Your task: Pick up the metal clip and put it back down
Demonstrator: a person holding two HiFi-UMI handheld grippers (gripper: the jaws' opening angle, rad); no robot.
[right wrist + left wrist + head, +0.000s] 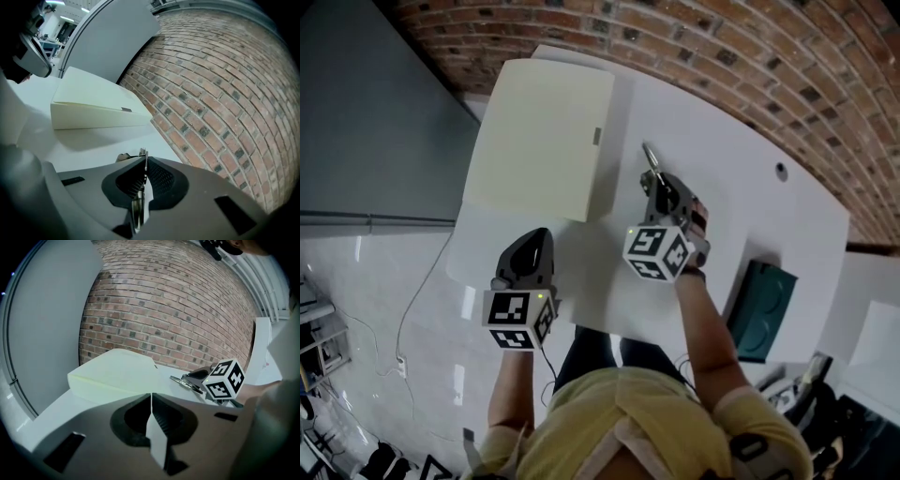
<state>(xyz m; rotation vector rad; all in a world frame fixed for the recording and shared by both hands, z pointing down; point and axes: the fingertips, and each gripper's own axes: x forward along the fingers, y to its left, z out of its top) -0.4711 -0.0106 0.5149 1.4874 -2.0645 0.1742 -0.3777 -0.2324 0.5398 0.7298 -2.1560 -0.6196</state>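
Observation:
The metal clip (651,157) is a thin silvery piece over the white table (750,216), right of the cream box. My right gripper (657,181) is shut on it, and the clip's far end sticks out past the fingertips. In the right gripper view the clip (140,157) stands edge-on between the ribbed pads of my right gripper (143,164). The left gripper view shows the clip (180,379) beside the right gripper's marker cube. My left gripper (538,236) hangs near the table's front left, its jaws shut together on nothing (151,398).
A flat cream box (544,136) lies on the table's left part, close to the clip. A dark green box (762,309) sits at the right front edge. A small hole (781,171) marks the far right. A brick wall (722,56) runs behind the table.

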